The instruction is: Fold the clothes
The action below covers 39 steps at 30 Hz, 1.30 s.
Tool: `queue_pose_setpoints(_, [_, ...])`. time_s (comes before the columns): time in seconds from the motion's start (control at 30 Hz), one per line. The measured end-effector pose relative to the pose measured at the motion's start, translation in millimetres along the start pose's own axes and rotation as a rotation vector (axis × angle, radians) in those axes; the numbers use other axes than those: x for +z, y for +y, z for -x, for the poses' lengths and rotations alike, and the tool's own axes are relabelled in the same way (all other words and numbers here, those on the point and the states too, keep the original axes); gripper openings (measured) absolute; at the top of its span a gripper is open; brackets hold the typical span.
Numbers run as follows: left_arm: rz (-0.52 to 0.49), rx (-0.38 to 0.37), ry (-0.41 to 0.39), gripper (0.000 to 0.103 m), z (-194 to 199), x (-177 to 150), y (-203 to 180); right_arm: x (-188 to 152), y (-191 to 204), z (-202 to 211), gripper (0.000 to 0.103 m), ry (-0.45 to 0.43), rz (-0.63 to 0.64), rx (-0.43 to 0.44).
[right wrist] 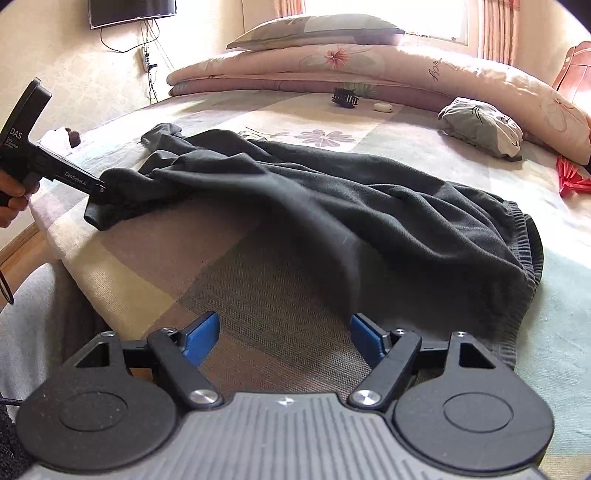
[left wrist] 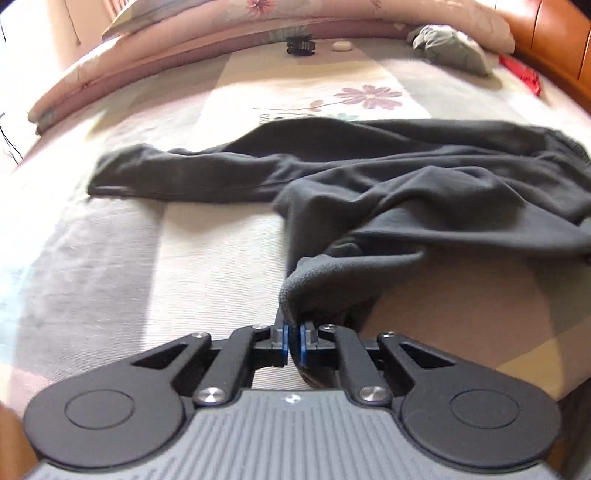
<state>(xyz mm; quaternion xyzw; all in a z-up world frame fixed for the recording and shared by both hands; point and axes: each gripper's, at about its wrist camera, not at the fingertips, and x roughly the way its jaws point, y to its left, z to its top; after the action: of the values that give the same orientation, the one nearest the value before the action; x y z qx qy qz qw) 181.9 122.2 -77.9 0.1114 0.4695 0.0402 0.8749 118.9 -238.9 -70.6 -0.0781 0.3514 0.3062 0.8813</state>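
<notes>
1. A pair of dark grey trousers (right wrist: 332,206) lies across the bed (right wrist: 258,302), its long axis running from the ribbed waistband (right wrist: 524,236) at the right of the right wrist view toward the leg ends at the left.
2. One leg (left wrist: 177,181) stretches flat along the sheet and ends in a blunt cuff; in the left wrist view it points to the left.
3. The other leg is lifted at its cuff (left wrist: 314,288), so the cloth rises off the sheet and sags in a slack curve back to the body of the garment.
4. The left gripper (left wrist: 294,341) is clamped on that cuff: its blue pads (left wrist: 284,341) stand almost together with a fold of cloth pinched between them.
5. In the right wrist view the same gripper (right wrist: 101,190) comes in from the left edge, held by a hand (right wrist: 14,195).
6. The right gripper (right wrist: 284,332) stands wide, its blue pads (right wrist: 201,338) well apart, over bare sheet just in front of the trousers and holding nothing.
7. The trouser cloth is soft, matt and fleecy, creased into broad folds; the waistband is gathered and ribbed.
8. The sheet is a woven fabric in pale blocks of grey, cream and green with a printed purple flower (left wrist: 367,96).
9. At the far side lie a folded pink quilt (right wrist: 332,66) with a pillow (right wrist: 314,31) on it, a grey bundle of cloth (right wrist: 480,125), a black hair clip (right wrist: 345,96) and a red item (right wrist: 572,177).
</notes>
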Motion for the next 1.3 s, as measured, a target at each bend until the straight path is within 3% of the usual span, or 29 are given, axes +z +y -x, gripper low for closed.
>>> queue_pose_setpoints(0.13, [-0.134,0.166,-0.026,0.007,7,-13,23,3,1,-9,0.082,0.024,0.006,-0.021])
queue_pose_setpoints(0.37, [-0.299,0.473,-0.106,0.007,25,-8,54,1,-1,-16,0.082,0.063,-0.007,-0.039])
queue_pose_setpoints(0.6, [-0.383,0.761,-0.171,0.007,38,-2,102,1,-2,-17,0.082,0.079,-0.014,-0.063])
queue_pose_setpoints(0.67, [-0.363,0.81,-0.194,0.008,40,0,116,1,-2,-16,0.082,0.083,-0.016,-0.069])
queue_pose_setpoints(0.8, [-0.317,0.814,-0.169,0.01,22,-1,136,1,-2,-16,0.082,0.095,-0.012,-0.084])
queue_pose_setpoints(0.97, [-0.324,0.758,-0.099,0.012,-17,-14,137,5,2,-15,0.082,0.108,0.0,-0.097])
queue_pose_setpoints(1.13, [-0.268,0.692,-0.099,0.013,-29,-16,143,13,8,-11,0.082,0.114,0.016,-0.118])
queue_pose_setpoints(1.2, [-0.273,0.69,-0.084,0.024,-31,-20,149,17,9,-10,0.082,0.116,0.02,-0.129])
queue_pose_setpoints(1.23, [-0.277,0.698,-0.077,0.038,-32,-22,153,18,10,-10,0.082,0.116,0.021,-0.133])
queue_pose_setpoints(1.27, [-0.278,0.704,-0.072,0.045,-32,-25,157,19,10,-10,0.082,0.117,0.021,-0.137])
queue_pose_setpoints(1.3, [-0.275,0.707,-0.069,0.046,-32,-27,161,20,10,-11,0.082,0.117,0.021,-0.139])
